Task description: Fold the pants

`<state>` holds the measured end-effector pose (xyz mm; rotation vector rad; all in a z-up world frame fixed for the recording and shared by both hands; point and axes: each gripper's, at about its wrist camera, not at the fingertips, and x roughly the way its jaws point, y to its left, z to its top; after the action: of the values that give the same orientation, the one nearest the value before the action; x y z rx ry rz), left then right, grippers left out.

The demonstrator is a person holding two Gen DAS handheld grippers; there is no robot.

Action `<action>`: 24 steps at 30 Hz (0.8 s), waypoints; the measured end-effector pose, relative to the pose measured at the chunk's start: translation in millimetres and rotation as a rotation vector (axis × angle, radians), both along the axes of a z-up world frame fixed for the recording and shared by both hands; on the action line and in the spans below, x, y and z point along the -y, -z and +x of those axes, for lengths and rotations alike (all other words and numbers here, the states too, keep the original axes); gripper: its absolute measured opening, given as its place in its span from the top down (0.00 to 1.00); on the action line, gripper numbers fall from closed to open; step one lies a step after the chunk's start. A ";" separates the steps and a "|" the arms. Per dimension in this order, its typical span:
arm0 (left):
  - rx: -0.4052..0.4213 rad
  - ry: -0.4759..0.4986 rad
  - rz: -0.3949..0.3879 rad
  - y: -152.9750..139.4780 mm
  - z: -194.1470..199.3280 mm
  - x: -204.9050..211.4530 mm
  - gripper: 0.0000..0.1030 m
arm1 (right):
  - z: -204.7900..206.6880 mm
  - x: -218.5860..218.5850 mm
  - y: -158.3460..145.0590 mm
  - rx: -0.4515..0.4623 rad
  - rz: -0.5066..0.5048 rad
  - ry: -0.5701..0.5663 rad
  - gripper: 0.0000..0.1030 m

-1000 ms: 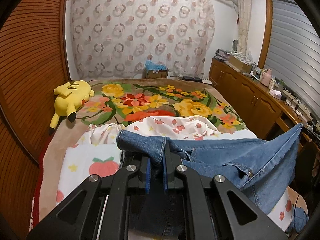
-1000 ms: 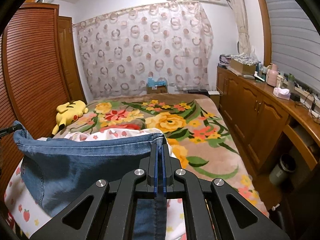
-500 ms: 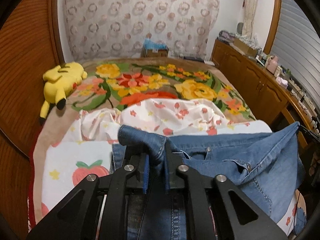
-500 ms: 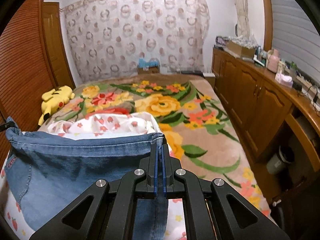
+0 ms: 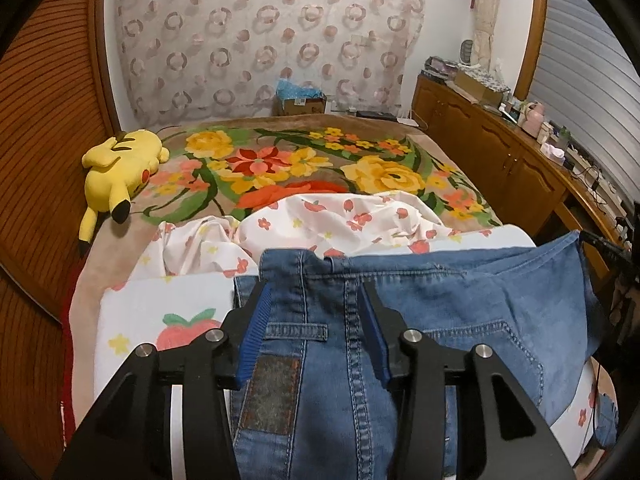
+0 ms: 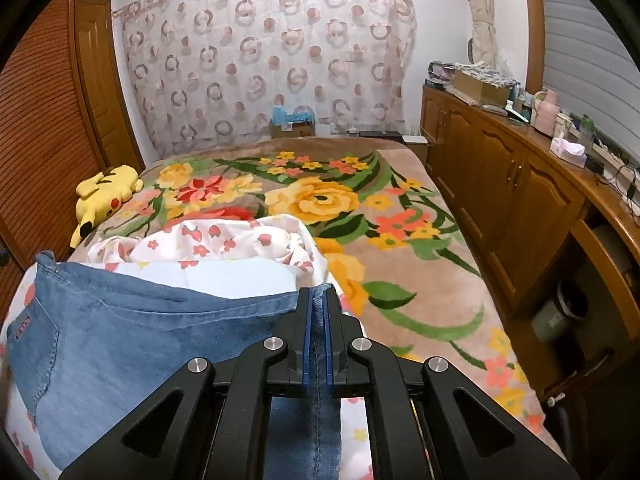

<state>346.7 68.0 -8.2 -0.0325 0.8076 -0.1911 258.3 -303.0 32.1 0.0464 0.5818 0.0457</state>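
Observation:
Blue denim pants (image 5: 460, 304) lie across the near end of the bed, waistband facing away from me. My left gripper (image 5: 316, 300) is open, its blue pads spread to either side of the waistband's left end, with the leather patch (image 5: 272, 392) between the jaws. My right gripper (image 6: 318, 308) is shut on the other end of the waistband and holds it a little above the bed. The pants (image 6: 120, 336) sag to the left of it.
A white sheet with a strawberry print (image 5: 352, 220) lies crumpled under the pants on a floral blanket (image 6: 332, 200). A yellow plush toy (image 5: 120, 164) lies at the bed's left side. Wooden cabinets (image 6: 500, 184) run along the right, a slatted wooden wall (image 5: 44, 120) along the left.
My left gripper has opened and let go of the waistband, which has settled flat between its jaws. My right gripper has lowered with its end still clamped.

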 end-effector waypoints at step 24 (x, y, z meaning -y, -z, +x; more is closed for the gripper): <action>-0.098 0.063 0.026 56.2 -12.8 -6.9 0.29 | -11.0 -95.5 -8.6 0.026 0.024 -0.330 0.64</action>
<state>333.9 74.8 -64.4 0.0083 0.9099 -0.2396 247.3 -207.6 40.7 -0.0274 0.5579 0.3731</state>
